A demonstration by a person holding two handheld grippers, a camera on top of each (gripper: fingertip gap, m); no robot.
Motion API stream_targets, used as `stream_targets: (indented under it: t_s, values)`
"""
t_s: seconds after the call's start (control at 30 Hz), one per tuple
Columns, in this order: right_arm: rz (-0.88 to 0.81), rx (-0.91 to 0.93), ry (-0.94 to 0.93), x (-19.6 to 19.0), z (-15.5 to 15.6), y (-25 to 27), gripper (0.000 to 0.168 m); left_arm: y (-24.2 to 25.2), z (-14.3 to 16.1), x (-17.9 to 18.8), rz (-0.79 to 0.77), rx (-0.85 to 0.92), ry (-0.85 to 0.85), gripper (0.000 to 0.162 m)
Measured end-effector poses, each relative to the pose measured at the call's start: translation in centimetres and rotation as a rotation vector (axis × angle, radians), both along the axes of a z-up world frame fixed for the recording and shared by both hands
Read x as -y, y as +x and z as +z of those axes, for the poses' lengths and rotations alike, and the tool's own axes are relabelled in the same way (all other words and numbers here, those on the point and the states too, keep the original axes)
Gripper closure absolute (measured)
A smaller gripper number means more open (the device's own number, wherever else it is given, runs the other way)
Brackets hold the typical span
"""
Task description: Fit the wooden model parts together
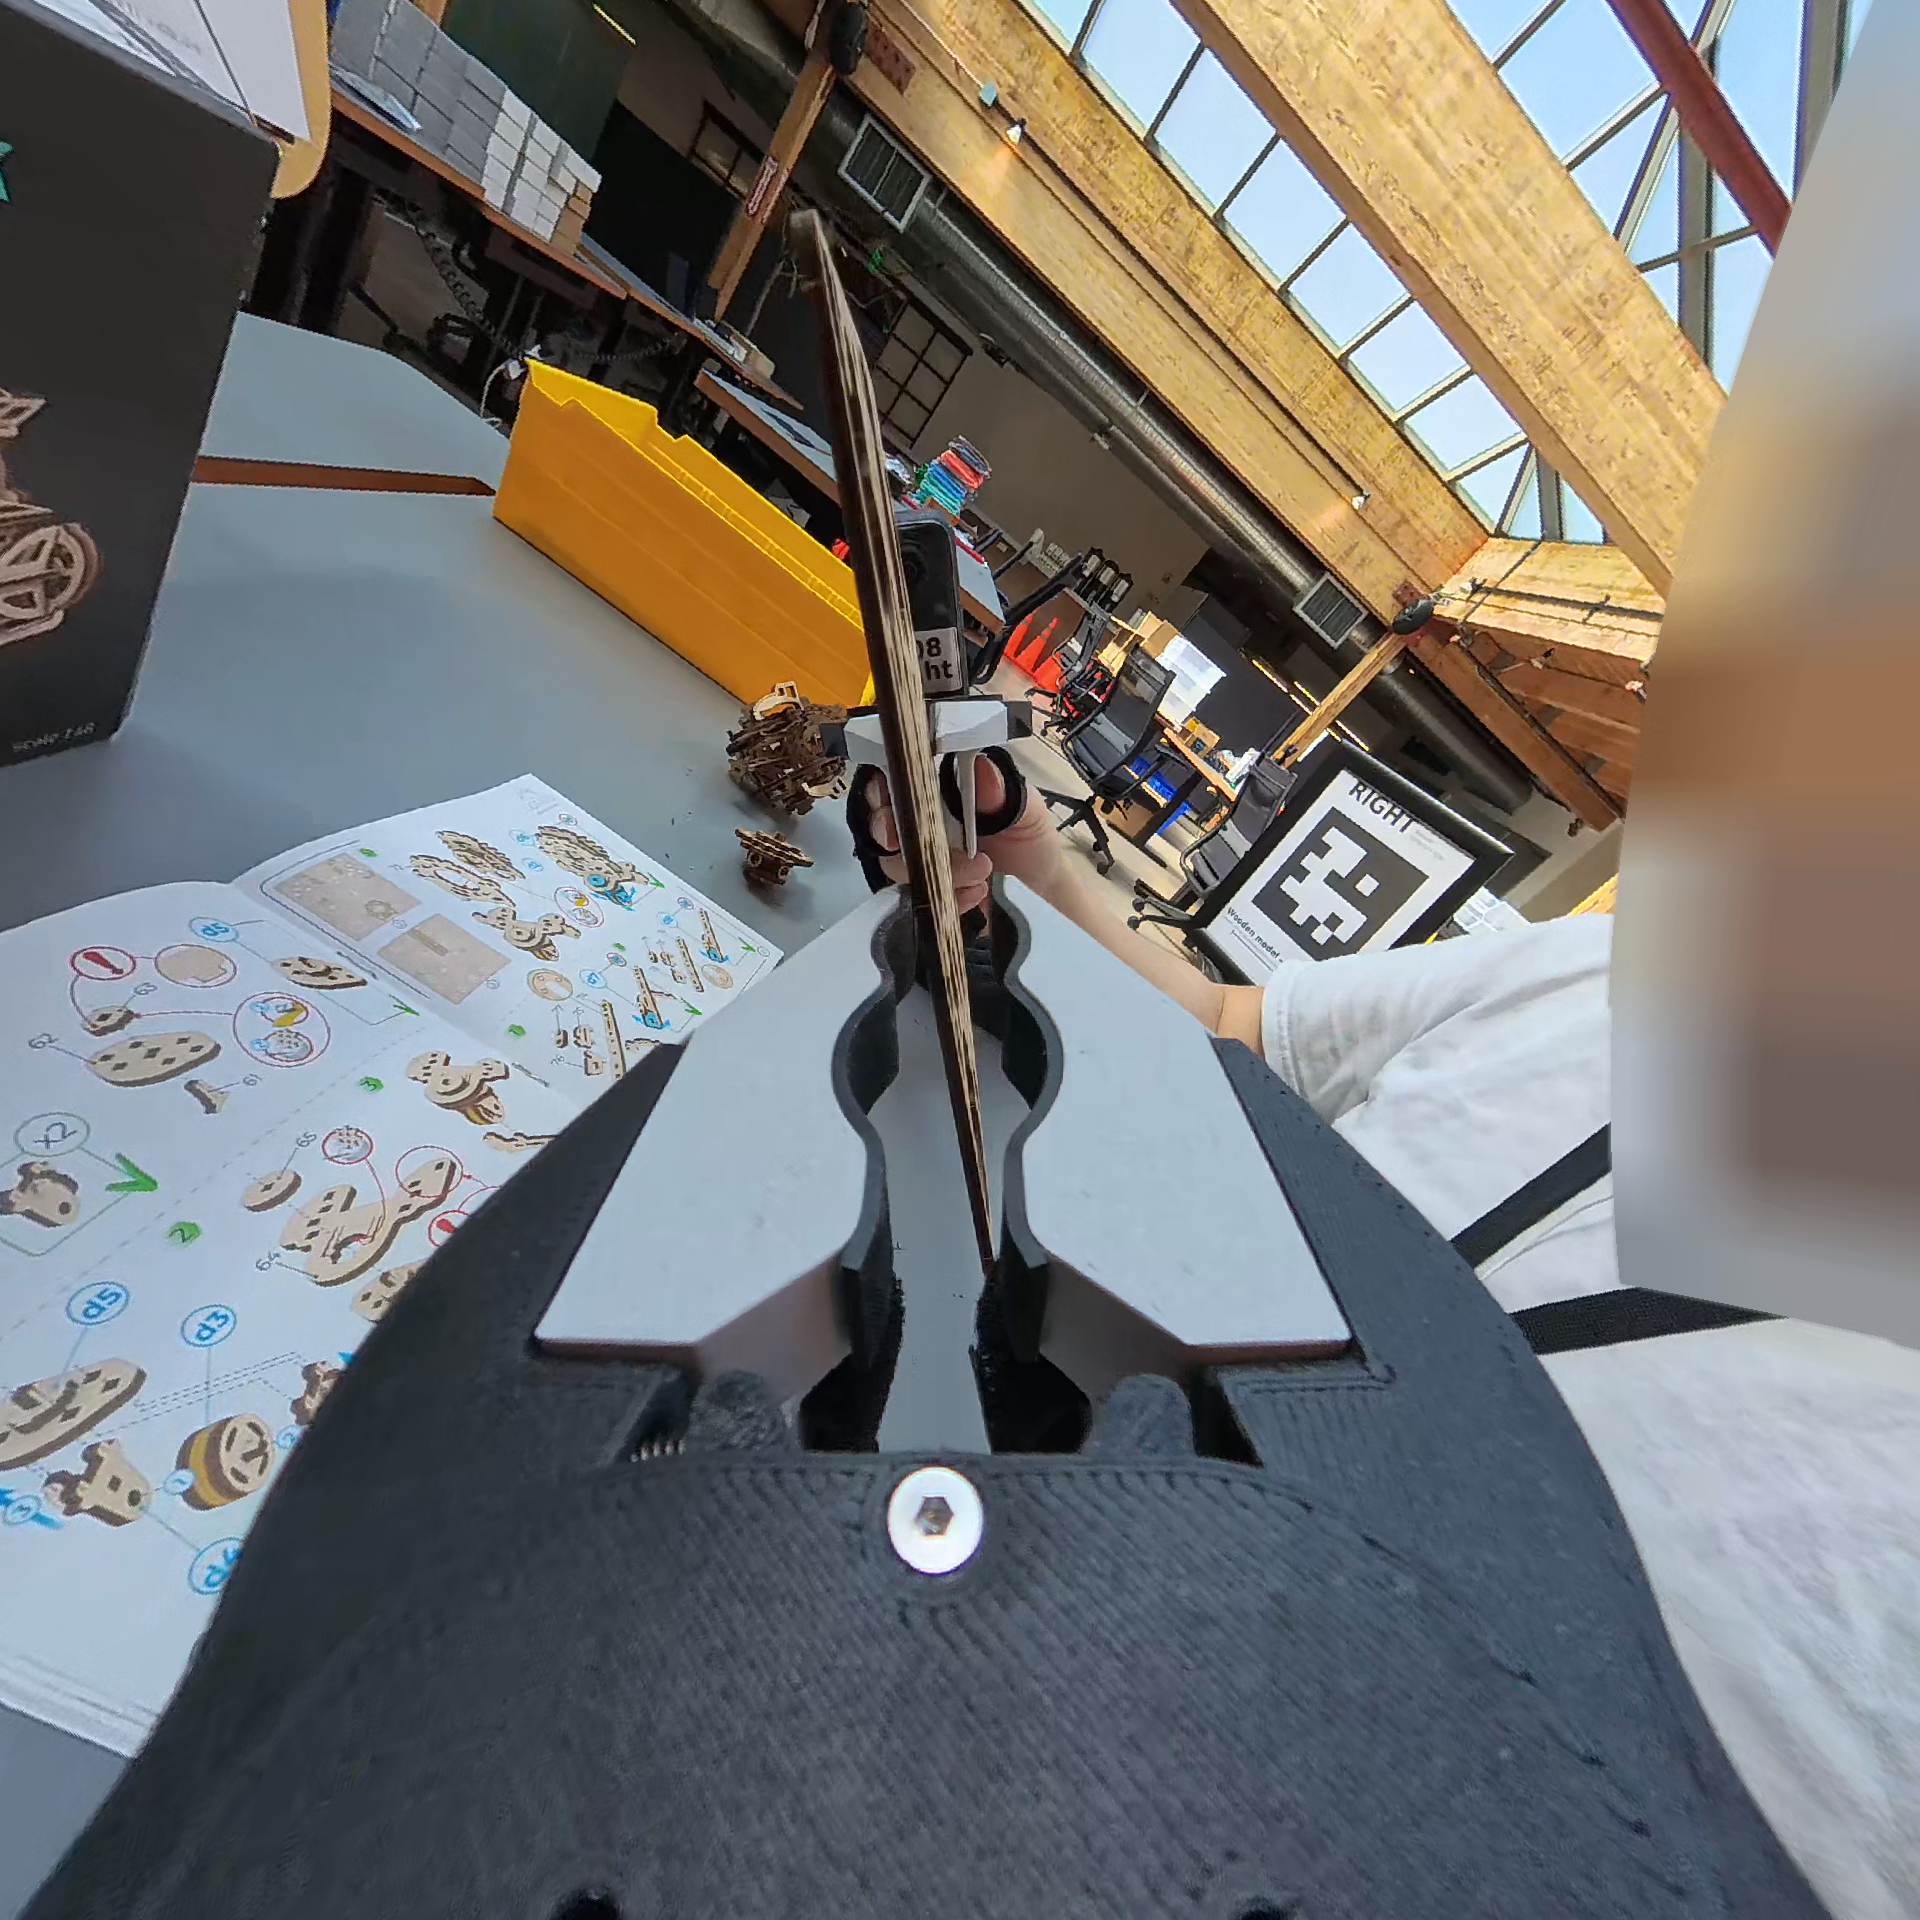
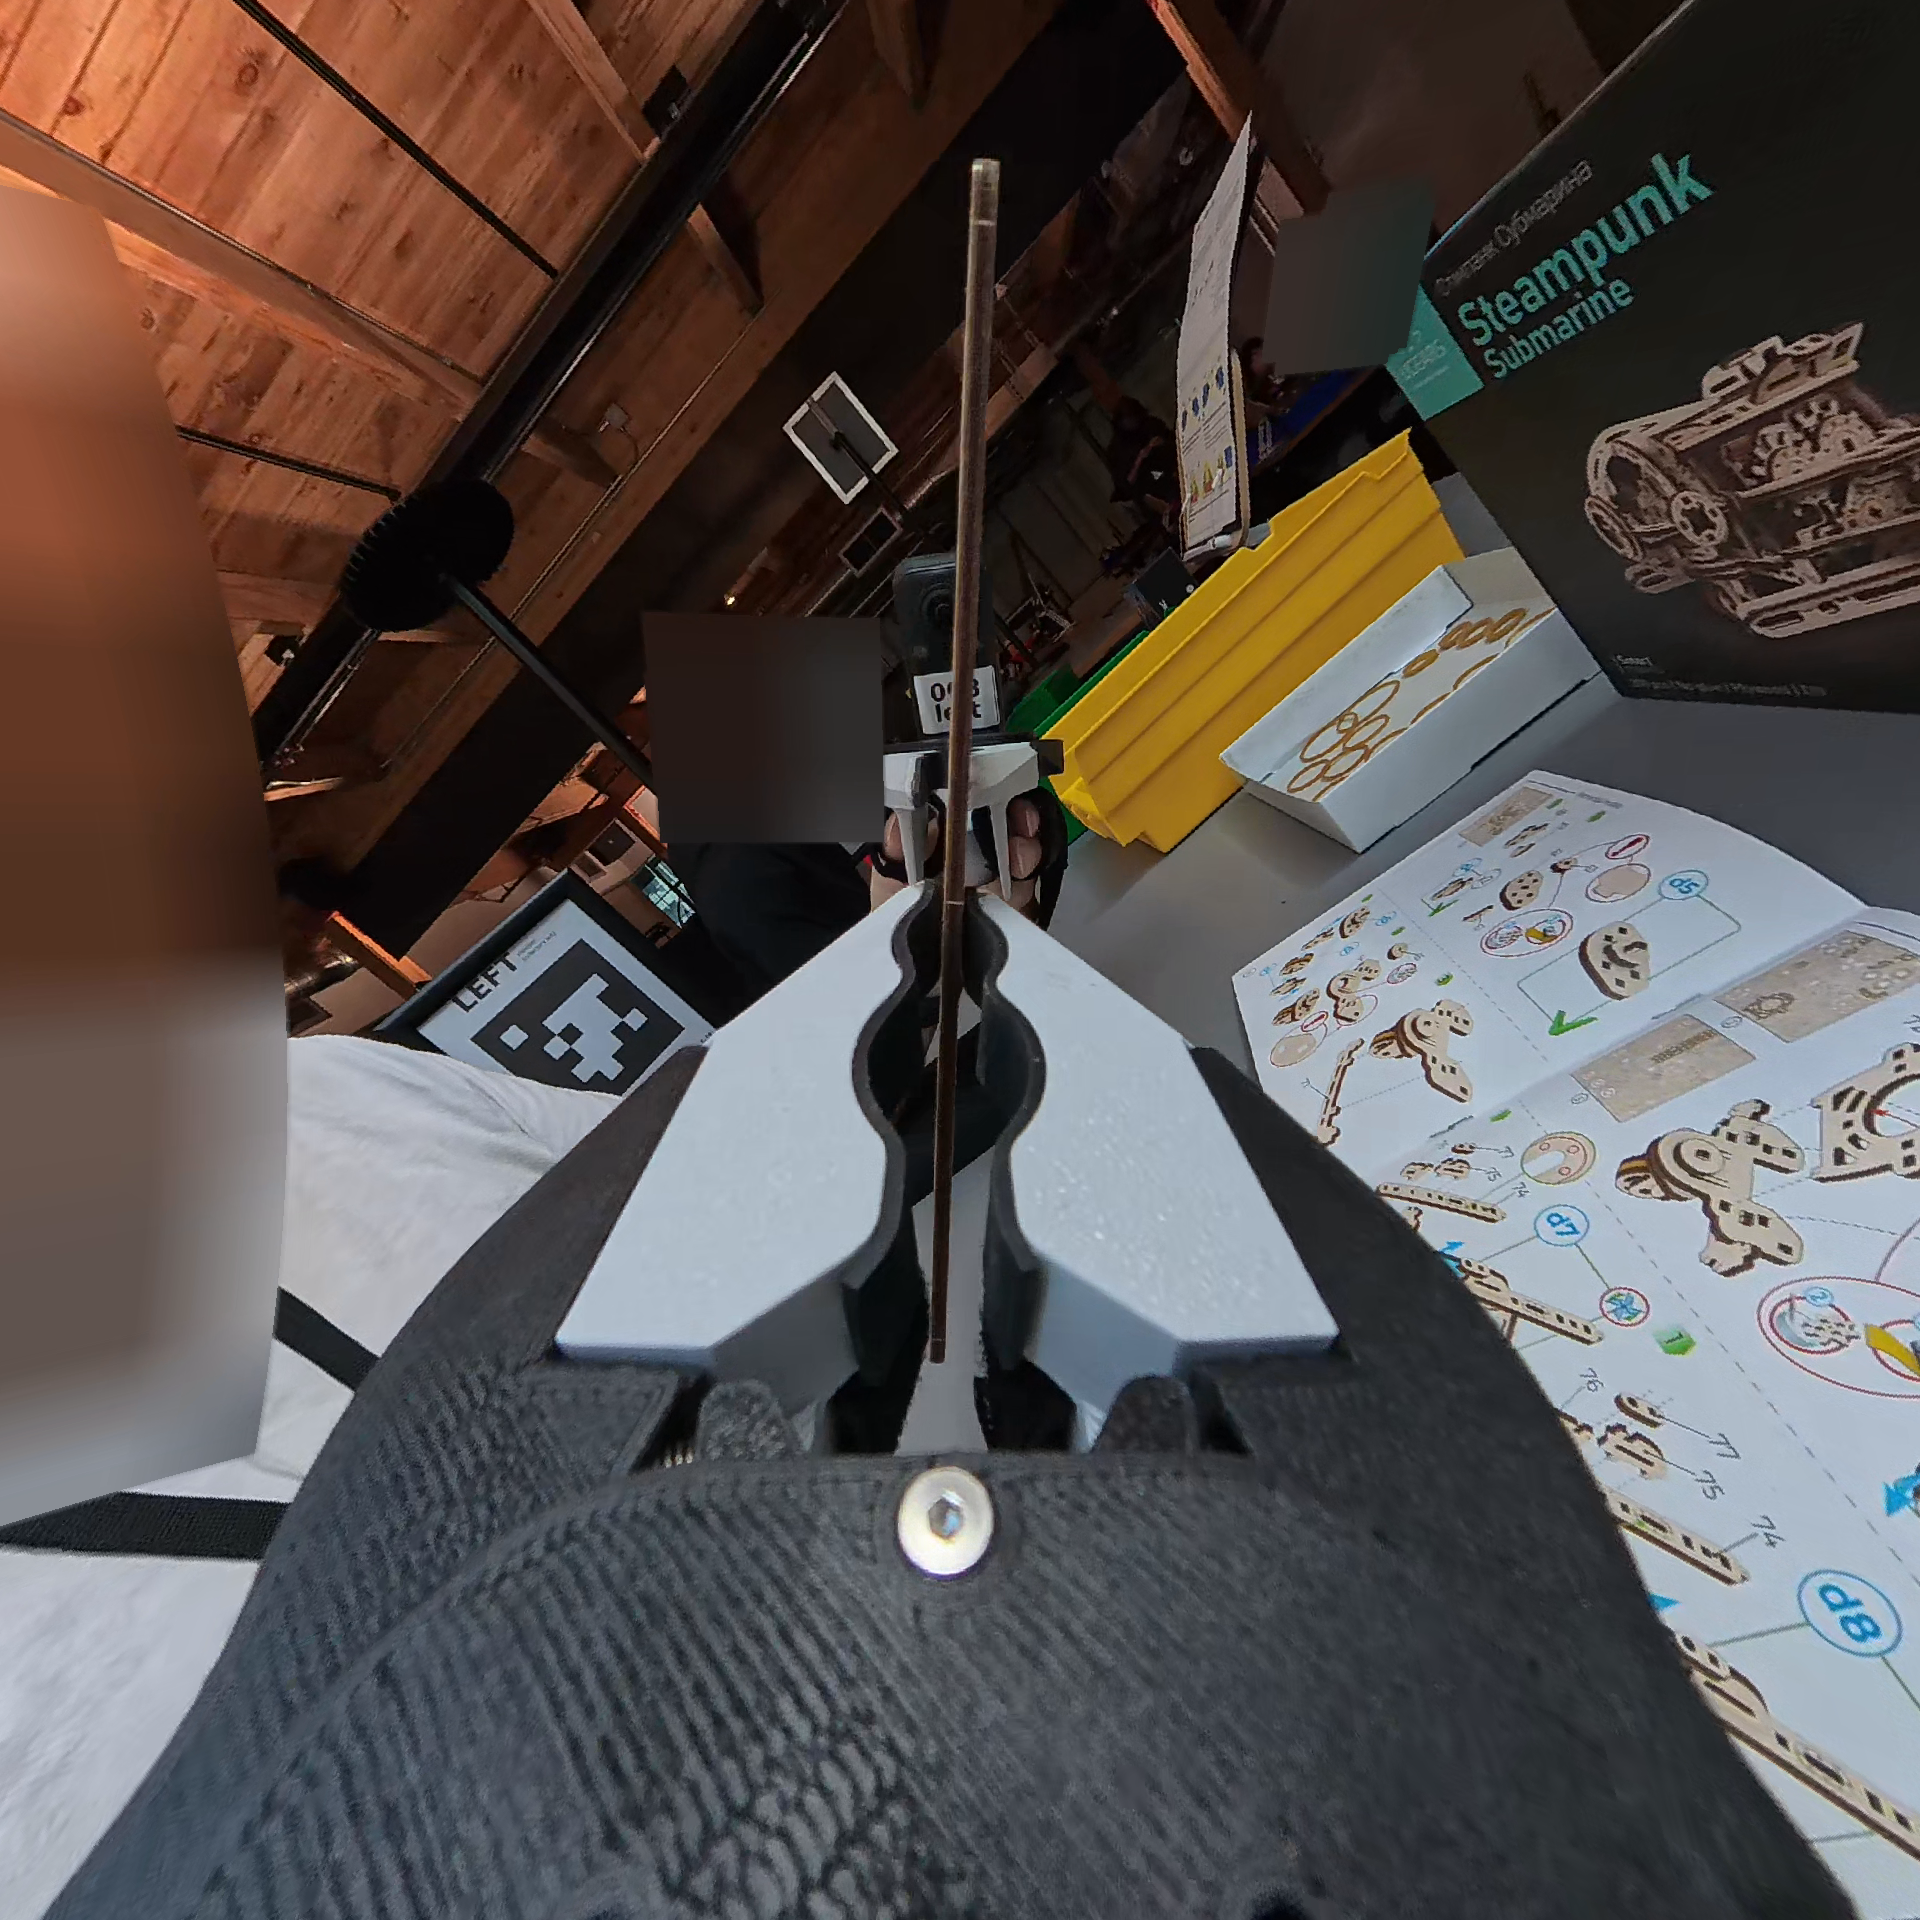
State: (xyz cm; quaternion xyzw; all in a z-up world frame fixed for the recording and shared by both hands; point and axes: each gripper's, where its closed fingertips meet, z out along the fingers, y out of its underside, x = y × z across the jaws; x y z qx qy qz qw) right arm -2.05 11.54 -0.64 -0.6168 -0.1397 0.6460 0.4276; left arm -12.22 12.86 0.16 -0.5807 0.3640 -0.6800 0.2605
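Both grippers are pinching my thin sheet edge-on above the manual; next I'm needing to free a part.

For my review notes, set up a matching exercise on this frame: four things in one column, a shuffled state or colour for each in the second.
1. wooden sheet
2. instruction booklet
3. storage bin
4. small wooden assembly

a. yellow
b. lying open on the table
c. clamped edge-on by the left tool and right tool
d. sitting on the table beside the bin

Pairs: 1-c, 2-b, 3-a, 4-d
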Motion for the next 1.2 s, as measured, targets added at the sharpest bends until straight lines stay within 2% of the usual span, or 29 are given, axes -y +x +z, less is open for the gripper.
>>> stream_targets:
  t_s: [0.2, 0.37, 0.43, 0.53, 0.7, 0.83, 0.87, 0.9, 0.93, 1.03, 1.1, 1.17, 1.2]
  values:
    - [-0.027, -0.028, 0.002, -0.2, 0.2, 0.1, 0.166, 0.3, -0.5, 0.2, -0.008, -0.016, -0.008, 0.142]
    - [-0.013, -0.020, -0.017, -0.1, -0.3, -0.4, 0.166, 2.3, -1.7, 1.7, -0.043, -0.046, -0.026, 0.148]
    - [0.000, -0.016, -0.011, 0.1, -0.3, -0.7, 0.166, 2.9, -2.3, 2.1, -0.048, -0.072, -0.018, 0.161]
    - [-0.003, 0.003, 0.006, 0.1, -0.1, -0.8, 0.166, 2.9, -2.5, 1.6, -0.024, -0.075, -0.027, 0.161]
    - [-0.078, 0.109, 0.053, -0.4, -0.2, -0.1, 0.148, 2.2, -2.4, 0.4, 0.026, -0.070, -0.070, 0.162]
    - [-0.020, 0.266, 0.018, 0.0, -2.6, -0.8, 0.137, 1.8, -2.1, 0.0, 0.053, -0.060, -0.070, 0.162]
    - [-0.004, 0.279, 0.020, 0.2, -2.8, -1.2, 0.140, 1.8, -2.1, 0.0, 0.054, -0.060, -0.068, 0.162]
    - [-0.001, 0.265, 0.039, 0.3, -2.5, -1.4, 0.155, 1.8, -2.1, 0.1, 0.051, -0.064, -0.061, 0.161]
    - [-0.012, 0.248, 0.049, 0.3, -2.3, -1.4, 0.161, 1.9, -2.1, 0.2, 0.049, -0.063, -0.056, 0.162]
    - [0.043, 0.283, 0.025, 0.8, -3.0, -1.7, 0.156, 1.8, -1.5, -0.2, 0.090, -0.030, -0.055, 0.161]
    - [0.088, 0.286, 0.009, 1.2, -3.4, -2.1, 0.165, 1.8, -1.5, -0.2, 0.093, -0.040, -0.030, 0.162]
    - [0.126, 0.224, 0.014, 1.8, -2.5, -2.4, 0.166, 1.6, -0.6, 0.1, 0.080, 0.005, -0.025, 0.161]
    - [0.120, 0.183, 0.020, 1.9, -1.7, -2.4, 0.167, 1.5, 0.0, 0.3, 0.070, 0.036, -0.035, 0.150]
